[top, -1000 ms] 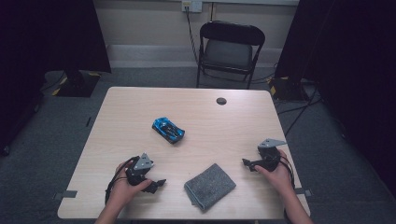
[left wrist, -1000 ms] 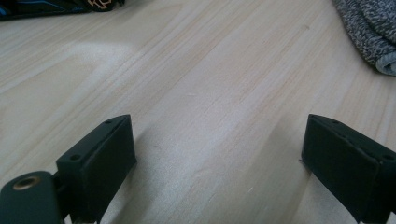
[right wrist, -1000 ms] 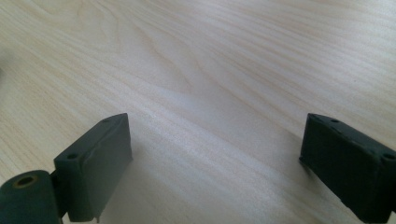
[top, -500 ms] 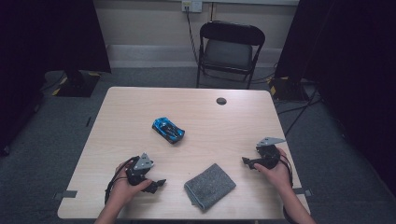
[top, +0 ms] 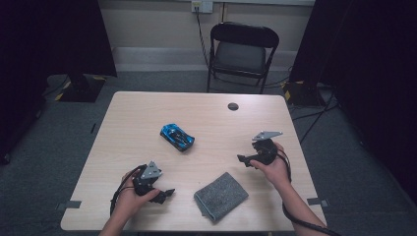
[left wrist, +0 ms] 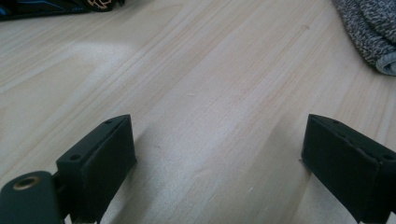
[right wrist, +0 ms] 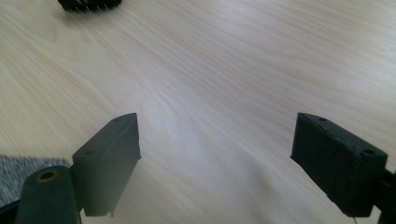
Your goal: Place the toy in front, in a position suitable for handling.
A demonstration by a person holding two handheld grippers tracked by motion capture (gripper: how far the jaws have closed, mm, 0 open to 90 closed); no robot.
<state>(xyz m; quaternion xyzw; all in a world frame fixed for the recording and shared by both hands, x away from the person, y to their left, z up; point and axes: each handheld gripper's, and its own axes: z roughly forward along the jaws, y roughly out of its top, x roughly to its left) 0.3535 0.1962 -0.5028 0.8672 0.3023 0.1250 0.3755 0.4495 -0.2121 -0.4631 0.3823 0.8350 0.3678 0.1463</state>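
**Two tools waiting over a cloth and a toy car**

The person is holding the left tool [top: 164,192] low over the near left of the worktop [top: 123,128], its jaws standing wide apart with nothing between them; it is pointing toward the grey cloth [top: 220,195], which is lying flat at the near edge, just beside it. The right tool [top: 244,160] is hovering at the near right, jaws likewise spread and empty, aimed inward across the bare wood. Both are sitting near the cloth, one on each side, so I am judging that the cloth is the thing about to be picked up; the blue toy car [top: 177,137] is resting farther in, near the middle, apart from both tools.

In the left gripper view the cloth [left wrist: 369,32] is being cut off at the upper right corner, and the car [left wrist: 51,5] is showing as a sliver along the top edge; in the right gripper view the cloth [right wrist: 23,175] is peeking in at the lower left, while a dark shape at the top edge is too cropped to name with certainty. The small dark disc [top: 233,106] at the far side of the worktop is hard to make out; beyond it a folding chair [top: 241,51] is standing against the wall.
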